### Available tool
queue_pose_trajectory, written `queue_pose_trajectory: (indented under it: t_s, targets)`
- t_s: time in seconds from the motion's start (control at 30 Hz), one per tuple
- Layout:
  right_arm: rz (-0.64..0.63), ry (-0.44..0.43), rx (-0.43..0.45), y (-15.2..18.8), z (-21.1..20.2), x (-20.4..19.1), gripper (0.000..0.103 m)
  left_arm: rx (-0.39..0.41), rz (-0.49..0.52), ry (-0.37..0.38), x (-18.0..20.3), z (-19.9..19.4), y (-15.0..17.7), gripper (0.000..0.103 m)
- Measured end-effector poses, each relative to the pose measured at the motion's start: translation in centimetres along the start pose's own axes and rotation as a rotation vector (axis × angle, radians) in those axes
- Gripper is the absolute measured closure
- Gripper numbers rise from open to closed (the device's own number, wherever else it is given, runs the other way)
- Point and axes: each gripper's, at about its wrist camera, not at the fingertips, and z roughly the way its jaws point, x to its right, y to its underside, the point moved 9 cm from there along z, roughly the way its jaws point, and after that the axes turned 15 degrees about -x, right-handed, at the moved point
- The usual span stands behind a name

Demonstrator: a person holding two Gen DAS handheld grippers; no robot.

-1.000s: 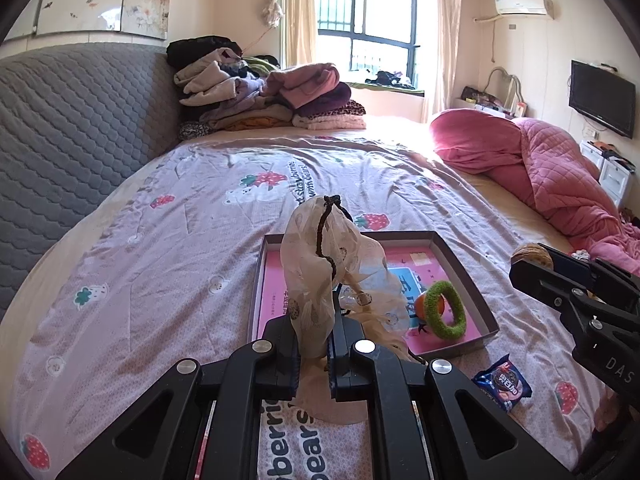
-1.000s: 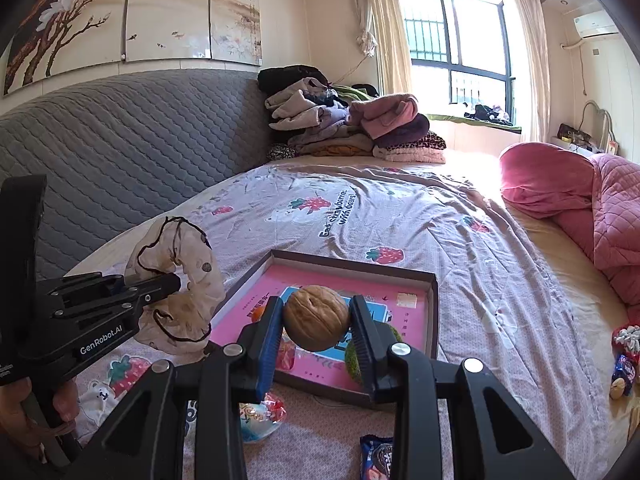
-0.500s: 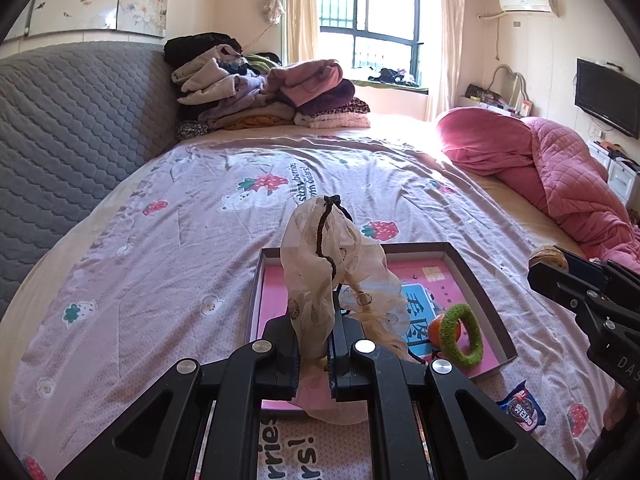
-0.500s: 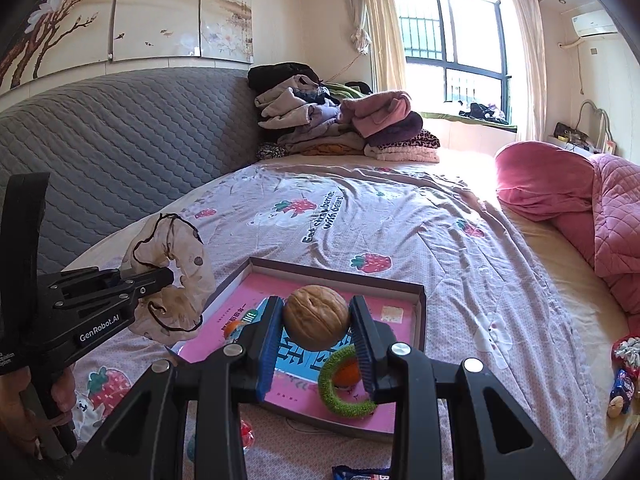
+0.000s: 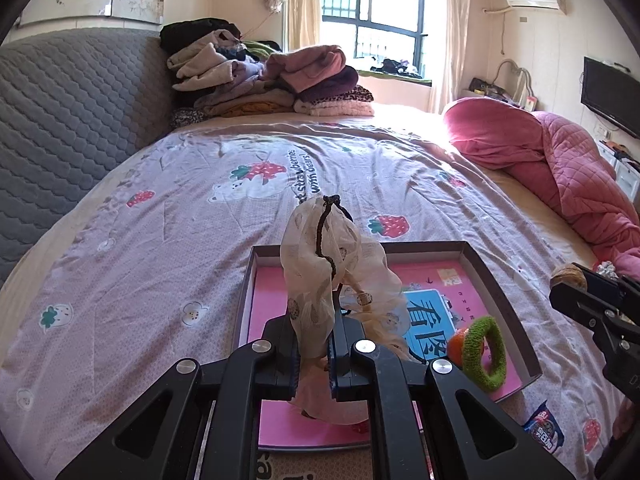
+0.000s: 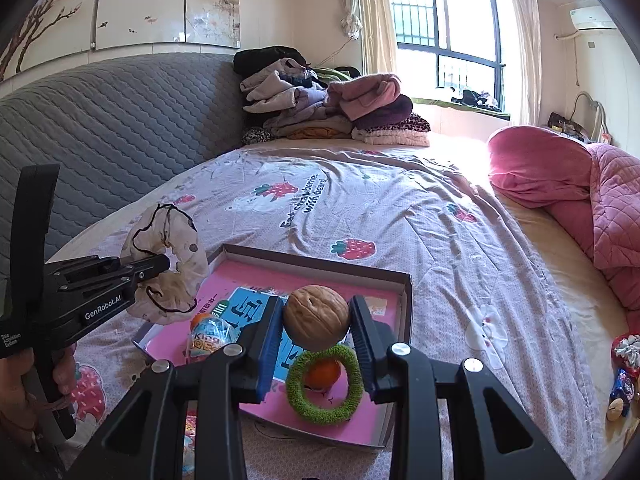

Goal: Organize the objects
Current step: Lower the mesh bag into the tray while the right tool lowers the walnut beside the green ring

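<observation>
Closest to the left wrist camera, the left claw (image 5: 314, 350) is pressed together on a cream sheer scrunchie (image 5: 320, 256) with a thin black cord, which stands up from between the 2 fingers and hangs over the near end of a shallow cardboard tray (image 5: 496, 276). In the right wrist view, the right claw (image 6: 316, 330) pinches a brown walnut (image 6: 316, 316) between its blue-padded fingers (image 6: 269, 336), held in the air above the tray (image 6: 406, 304). The tray rests on a bed covered by a lilac bedspread (image 5: 168, 248) printed with strawberries and bears, and its floor is pink with a blue label. Inside it lie a green fuzzy ring (image 6: 325, 384) with an orange ball (image 6: 322, 372) showing through its hole, and a clear-wrapped toy egg (image 6: 210, 338) toward the tray's left side. A person's hand (image 6: 24, 392) grips the handle of the left claw at the lower left edge of the right wrist view. A blue snack packet (image 5: 544, 428) lies on the bedspread just outside the tray's near right corner. Further back on the right, a pink quilt (image 5: 560, 160) is bunched up. At the far end of the bed, a pile of folded clothes (image 5: 264, 80) sits beside a grey quilted headboard (image 5: 60, 112), with a sunlit window (image 5: 372, 12) behind.
</observation>
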Motion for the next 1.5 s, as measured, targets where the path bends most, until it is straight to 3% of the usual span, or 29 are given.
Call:
queue_pose_trajectory:
  t_s: [0.5,0.97,1.5]
  targets:
    - [-0.034,-0.008,-0.112,2.4,3.9,-0.8,0.069,-0.057,0.03,0.046,3.4,5.0,-0.6,0.093]
    - [-0.099,-0.024,-0.154,4.0,6.8,-3.8,0.069,-0.108,0.047,0.075,4.7,7.6,-0.6,0.092]
    - [-0.114,-0.049,-0.228,5.9,9.7,-5.4,0.068,-0.244,0.041,0.111,4.9,11.5,0.5,0.089]
